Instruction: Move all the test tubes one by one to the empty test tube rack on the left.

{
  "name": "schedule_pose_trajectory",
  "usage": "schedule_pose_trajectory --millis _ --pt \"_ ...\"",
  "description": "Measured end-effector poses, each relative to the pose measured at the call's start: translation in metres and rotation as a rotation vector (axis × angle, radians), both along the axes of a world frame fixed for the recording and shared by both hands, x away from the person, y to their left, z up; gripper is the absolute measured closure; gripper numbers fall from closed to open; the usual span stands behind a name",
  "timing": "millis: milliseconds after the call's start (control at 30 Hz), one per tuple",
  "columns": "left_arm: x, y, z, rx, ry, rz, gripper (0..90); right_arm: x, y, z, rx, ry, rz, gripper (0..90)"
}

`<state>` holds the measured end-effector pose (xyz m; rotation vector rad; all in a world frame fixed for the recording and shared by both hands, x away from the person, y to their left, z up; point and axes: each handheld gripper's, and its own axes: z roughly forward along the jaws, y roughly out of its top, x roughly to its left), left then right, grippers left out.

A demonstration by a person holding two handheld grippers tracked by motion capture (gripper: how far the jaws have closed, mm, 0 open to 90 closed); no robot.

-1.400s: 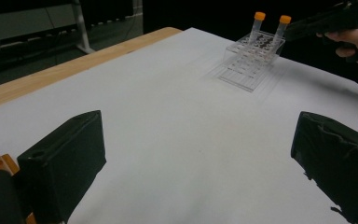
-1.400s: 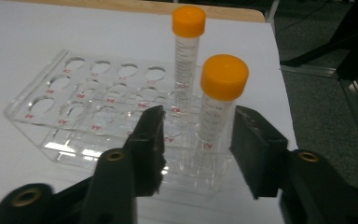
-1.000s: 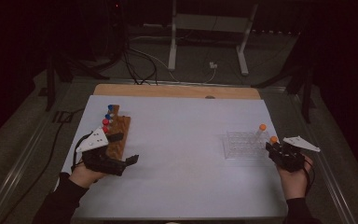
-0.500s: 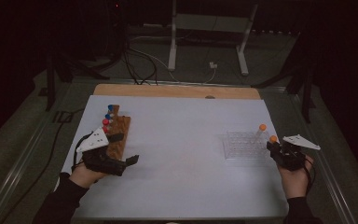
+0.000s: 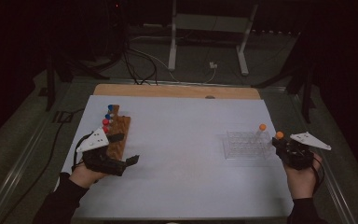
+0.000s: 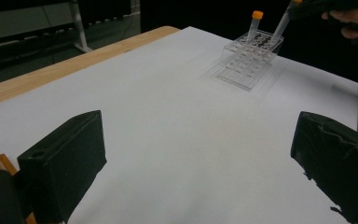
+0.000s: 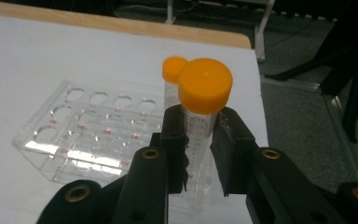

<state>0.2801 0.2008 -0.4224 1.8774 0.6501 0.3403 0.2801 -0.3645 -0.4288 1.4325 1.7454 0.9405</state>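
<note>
- The white table is carrying two stations: a wooden block at about 9 o'clock, still loaded with red- and blue-capped tubes, and a clear plastic rack at about 3 o'clock.
- The rack is holding just one orange-capped tube, standing upright in a far hole; the other holes are sitting empty, so I judge the job to be in an early stage, with most of the moving between block and rack still to do.
- The left gripper is resting by the wooden block, its jaws standing wide apart with bare table between them.
- The right gripper is clamping a second tube just under its orange cap, at the rack's 3 o'clock edge.
- That tube's long axis is running near upright, cap pointing up and leaning slightly toward 1 o'clock in the left gripper view, its bottom end down at the rack; whether it is seated in a hole or clear of it I cannot tell.
</note>
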Motion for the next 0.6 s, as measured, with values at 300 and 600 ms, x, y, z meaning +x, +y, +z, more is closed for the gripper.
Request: schedule_pose_trajectory --millis 300,600 --pt "0.000 -0.003 0.000 -0.003 0.005 -0.010 3.9 -0.008 0.008 0.018 -0.025 -0.050 0.020 74.6" --pt "0.001 -0.007 0.001 0.000 0.009 -0.026 3.9 -0.008 0.032 0.025 -0.037 -0.066 0.104 74.6"
